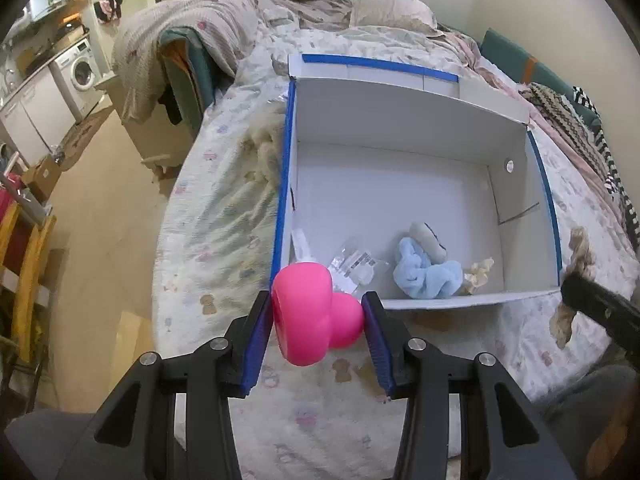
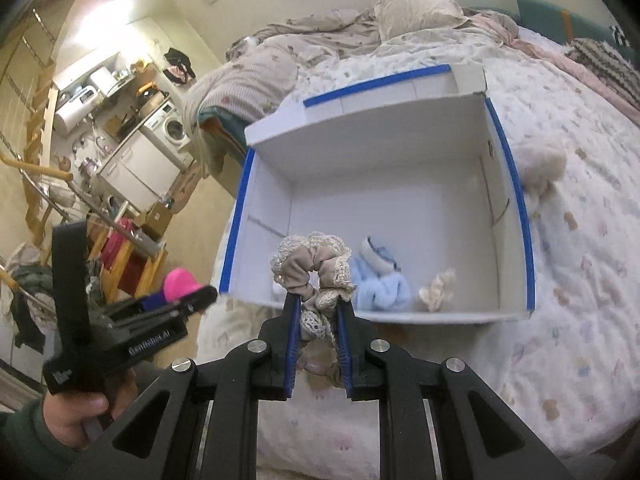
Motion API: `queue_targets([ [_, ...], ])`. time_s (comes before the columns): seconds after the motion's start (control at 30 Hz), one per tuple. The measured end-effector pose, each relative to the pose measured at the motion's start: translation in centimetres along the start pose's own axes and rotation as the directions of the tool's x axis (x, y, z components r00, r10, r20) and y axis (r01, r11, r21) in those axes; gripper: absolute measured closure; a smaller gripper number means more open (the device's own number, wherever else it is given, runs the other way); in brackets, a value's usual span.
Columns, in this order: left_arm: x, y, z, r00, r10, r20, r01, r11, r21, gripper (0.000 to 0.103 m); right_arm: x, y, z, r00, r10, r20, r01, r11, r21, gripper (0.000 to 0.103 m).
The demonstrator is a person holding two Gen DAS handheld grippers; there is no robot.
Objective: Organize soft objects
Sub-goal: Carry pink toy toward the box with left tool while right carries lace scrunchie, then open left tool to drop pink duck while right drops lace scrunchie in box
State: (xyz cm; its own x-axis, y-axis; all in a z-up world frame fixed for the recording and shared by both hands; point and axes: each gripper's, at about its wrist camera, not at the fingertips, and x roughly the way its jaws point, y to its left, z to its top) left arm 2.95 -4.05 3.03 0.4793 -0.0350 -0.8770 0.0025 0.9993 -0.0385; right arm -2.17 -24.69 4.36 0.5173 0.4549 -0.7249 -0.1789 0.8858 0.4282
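My left gripper (image 1: pixel 318 300) is shut on a bright pink soft toy (image 1: pixel 306 312) and holds it above the bed, just before the near left corner of a white cardboard box with blue tape edges (image 1: pixel 408 120). My right gripper (image 2: pixel 318 300) is shut on a beige lace-edged scrunchie (image 2: pixel 310 270), held at the box's near wall (image 2: pixel 400 316). The box holds a light blue scrunchie (image 1: pixel 424 274), a small cream scrunchie (image 1: pixel 478 272), a grey-beige soft item (image 1: pixel 430 240) and a clear plastic packet (image 1: pixel 354 266). The left gripper (image 2: pixel 192 300) also shows in the right wrist view with the pink toy (image 2: pixel 180 280).
The box sits on a bed with a patterned white cover (image 1: pixel 224 216). A fluffy beige item (image 2: pixel 544 168) lies by the box's right side. Crumpled bedding and pillows (image 1: pixel 384 8) are behind. Wooden ladder (image 1: pixel 24 280) and washing machine (image 1: pixel 80 68) stand at left.
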Motion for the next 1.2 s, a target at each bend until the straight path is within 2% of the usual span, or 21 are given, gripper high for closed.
queue_targets([
  [0.23,1.4,-0.3,2.8,1.000,0.001,0.008,-0.001,1.000,-0.003,0.062,0.9,-0.4,2.5,0.999,0.000,0.032,0.000,1.000,-0.020,0.084],
  [0.33,2.0,-0.4,3.7,0.999,0.030,0.020,-0.030,1.000,-0.005,0.062,1.5,-1.0,3.4,0.998,-0.002,0.060,0.003,1.000,-0.017,0.084],
  [0.53,4.2,-1.8,5.2,0.999,0.041,0.027,-0.043,0.997,0.061,0.062,3.0,-3.3,4.3,0.994,-0.009,0.111,0.006,1.000,0.023,0.084],
  [0.8,7.6,-3.1,6.2,1.000,0.008,0.026,-0.011,0.996,0.084,0.061,5.0,-5.1,5.0,0.995,-0.004,0.099,-0.005,0.996,0.086,0.084],
  [0.97,9.5,-2.4,6.2,0.999,-0.025,-0.026,0.025,1.000,-0.002,0.061,6.6,-6.3,4.9,0.998,-0.007,0.069,-0.002,0.990,0.141,0.084],
  [1.2,9.9,-2.3,6.9,0.999,0.048,0.014,-0.049,0.999,0.019,0.061,9.3,-6.1,4.7,0.994,-0.104,-0.017,0.105,0.987,0.118,0.084],
])
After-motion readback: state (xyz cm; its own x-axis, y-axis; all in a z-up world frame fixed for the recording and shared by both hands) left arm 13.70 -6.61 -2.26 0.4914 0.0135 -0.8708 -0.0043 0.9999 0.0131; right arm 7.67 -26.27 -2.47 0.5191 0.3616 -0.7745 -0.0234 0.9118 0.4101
